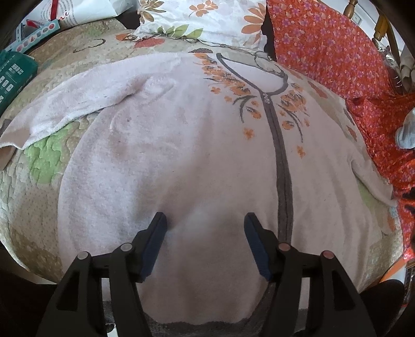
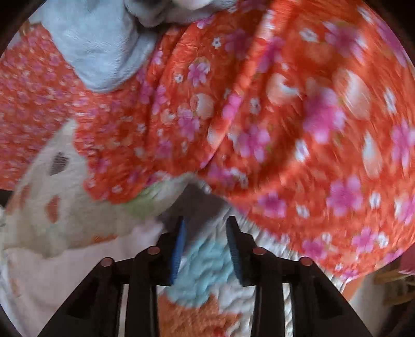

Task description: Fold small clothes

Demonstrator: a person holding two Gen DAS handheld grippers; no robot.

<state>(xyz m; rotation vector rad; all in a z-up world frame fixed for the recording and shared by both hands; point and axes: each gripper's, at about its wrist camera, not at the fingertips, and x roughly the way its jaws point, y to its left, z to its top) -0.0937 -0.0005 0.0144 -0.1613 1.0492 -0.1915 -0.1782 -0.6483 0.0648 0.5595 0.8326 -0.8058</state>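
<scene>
- Right now your left gripper (image 1: 205, 220) hangs over the lower middle of the pale pink sweater (image 1: 160, 155), jaws apart, nothing pinched between them.
- The sweater lies spread flat on the quilted bedspread (image 1: 39, 186); its dark button strip (image 1: 281, 155) runs from 12 toward 6 o'clock, just right of your gripper.
- One sleeve (image 1: 77, 103) stretches out toward 10 o'clock.
- A floral pillow (image 1: 207, 18) sits at 12 o'clock; the orange flowered cloth (image 1: 337, 51) bunches along 2 to 4 o'clock, beside the sweater.
- Your right gripper (image 2: 206, 225) is released too, with only the bedspread (image 2: 202, 261) showing in the gap.
- In that blurred view the orange flowered cloth (image 2: 298, 116) fills 12 to 4 o'clock, and a light blue garment (image 2: 98, 44) lies on it at 11 o'clock.
</scene>
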